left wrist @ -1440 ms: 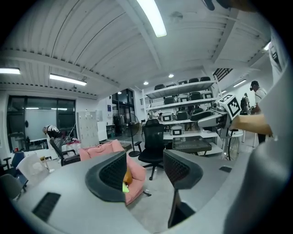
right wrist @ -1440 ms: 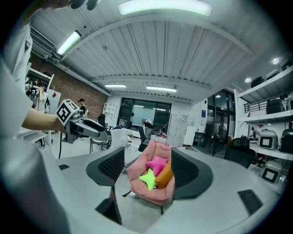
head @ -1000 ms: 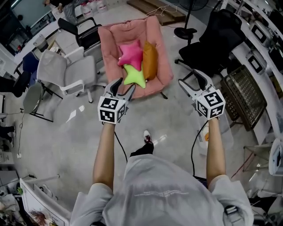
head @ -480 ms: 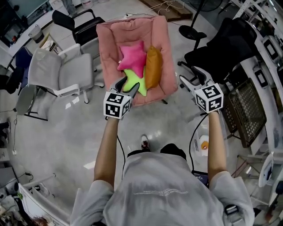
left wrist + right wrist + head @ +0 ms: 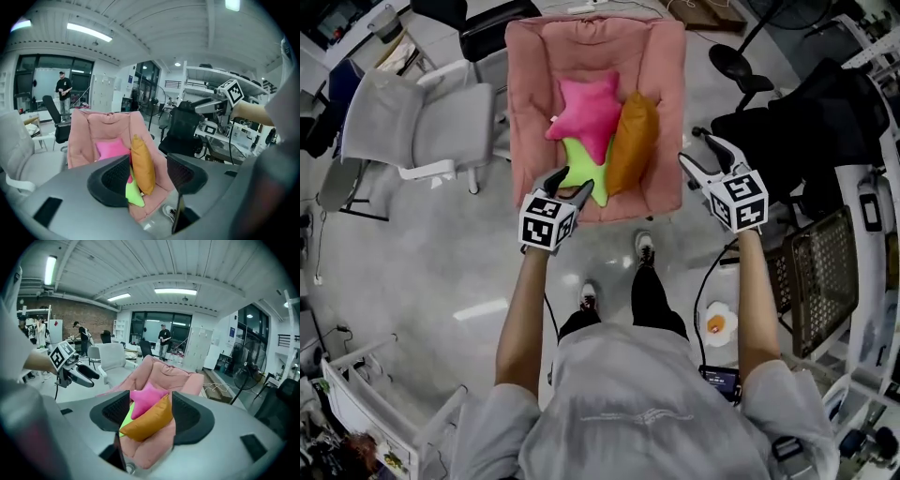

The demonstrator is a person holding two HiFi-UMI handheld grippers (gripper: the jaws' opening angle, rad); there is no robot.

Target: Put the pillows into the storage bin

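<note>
Both arms have swung forward and down toward the pink armchair (image 5: 539, 66), which sits much nearer the person than it did a second ago. The left gripper (image 5: 570, 180) hangs over the seat's front edge with its jaws wide apart and nothing in them. The green star pillow (image 5: 579, 155) shows just past its tips. The right gripper (image 5: 699, 150) is beside the chair's right arm, its jaws also spread and empty, though they have just been closing a little. All three pillows lie on the seat. The pink star pillow (image 5: 589, 112) is on top of the green one, and the orange pillow (image 5: 634, 141) leans against both at the right.

Underfoot is a bare grey concrete floor (image 5: 422, 272), glossy in patches. A grey armchair (image 5: 403, 131) stands left of the pink one and a black office chair (image 5: 811, 122) to its right. A wire basket (image 5: 820, 281) sits by the white benches further right. Seen from the gripper views, the room is a long workshop with a white ribbed ceiling, strip lights, a brick wall (image 5: 70, 310) and big windows. There are people (image 5: 63, 88) standing far back.

The only print I can make out is the black-and-white square markers (image 5: 546, 225) on the gripper cubes. A faint line across the back of the person's grey shirt (image 5: 642, 410) is too small to read.
</note>
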